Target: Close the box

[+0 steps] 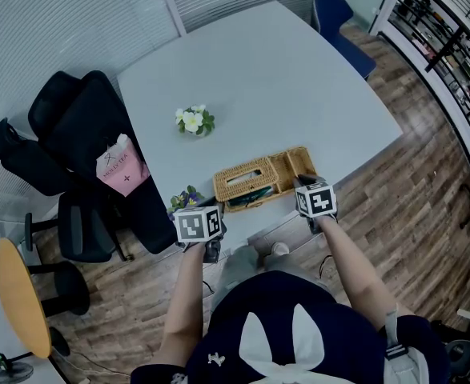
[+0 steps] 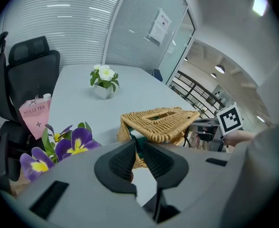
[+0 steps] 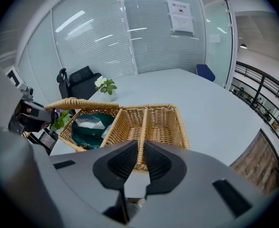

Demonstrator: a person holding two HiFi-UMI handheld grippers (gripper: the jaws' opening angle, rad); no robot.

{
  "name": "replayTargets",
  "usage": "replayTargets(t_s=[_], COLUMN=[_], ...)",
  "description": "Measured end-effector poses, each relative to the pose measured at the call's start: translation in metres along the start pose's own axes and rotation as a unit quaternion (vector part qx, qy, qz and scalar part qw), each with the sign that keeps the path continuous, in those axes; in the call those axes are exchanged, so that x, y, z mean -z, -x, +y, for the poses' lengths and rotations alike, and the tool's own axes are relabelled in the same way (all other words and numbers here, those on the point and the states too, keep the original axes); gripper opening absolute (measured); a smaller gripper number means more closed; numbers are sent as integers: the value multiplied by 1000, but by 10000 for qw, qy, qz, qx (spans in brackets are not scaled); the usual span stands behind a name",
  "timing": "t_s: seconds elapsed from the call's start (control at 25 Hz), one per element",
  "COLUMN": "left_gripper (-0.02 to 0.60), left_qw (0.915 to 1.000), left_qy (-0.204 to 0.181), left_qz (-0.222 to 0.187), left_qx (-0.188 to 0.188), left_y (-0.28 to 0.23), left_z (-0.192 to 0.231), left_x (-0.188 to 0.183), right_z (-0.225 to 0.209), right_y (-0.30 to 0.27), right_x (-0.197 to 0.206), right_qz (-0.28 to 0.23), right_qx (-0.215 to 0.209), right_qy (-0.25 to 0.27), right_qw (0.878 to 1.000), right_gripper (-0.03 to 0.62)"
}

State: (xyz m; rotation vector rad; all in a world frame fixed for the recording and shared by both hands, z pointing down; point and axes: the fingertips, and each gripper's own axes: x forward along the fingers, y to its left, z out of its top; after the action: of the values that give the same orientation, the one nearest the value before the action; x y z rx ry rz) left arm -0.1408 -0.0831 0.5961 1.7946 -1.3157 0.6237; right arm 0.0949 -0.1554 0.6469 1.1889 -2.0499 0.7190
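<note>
A: Left gripper point(image 2: 138, 147), jaws?
B: Narrow gap, closed on the wicker edge of the lid point(image 2: 170, 129). Lid held raised, slanting above the left compartment, not down on the rim.

A: Right gripper point(image 3: 139, 148)?
B: Narrow as well. Clamped on a wicker rib at the near wall of the box point(image 3: 170, 127), in line with the divider of the open right part.

A: Contents?
B: Green pack point(image 3: 87, 129) with something white on top, in the left compartment under the raised lid. Cannot tell what it is.

A: Position of the box?
B: On the table point(image 1: 259, 70), close to its near edge, between the two grippers. Left one at the lid end, right one at the open end.

A: Surroundings?
B: Purple flowers point(image 2: 70, 146) just beside the left gripper, at the table edge. White flowers point(image 1: 194, 121) in a small pot further in, well apart from the box. Pink carton point(image 2: 34, 119) against a black chair point(image 1: 82, 126) left of the table.
</note>
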Motion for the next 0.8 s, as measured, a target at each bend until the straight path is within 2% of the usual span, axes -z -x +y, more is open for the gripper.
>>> replayTargets(t_s=[0.8], left_gripper=[60], left_qw=[9998], left_qy=[-29], left_qz=[212], left_qx=[-32], left_y=[-6], left_z=[3], left_x=[20], right_z=[0], right_y=[0], right_x=[0], right_qz=[-30], right_qx=[22], right_qy=[-2], right_qw=[10000], right_gripper=[51])
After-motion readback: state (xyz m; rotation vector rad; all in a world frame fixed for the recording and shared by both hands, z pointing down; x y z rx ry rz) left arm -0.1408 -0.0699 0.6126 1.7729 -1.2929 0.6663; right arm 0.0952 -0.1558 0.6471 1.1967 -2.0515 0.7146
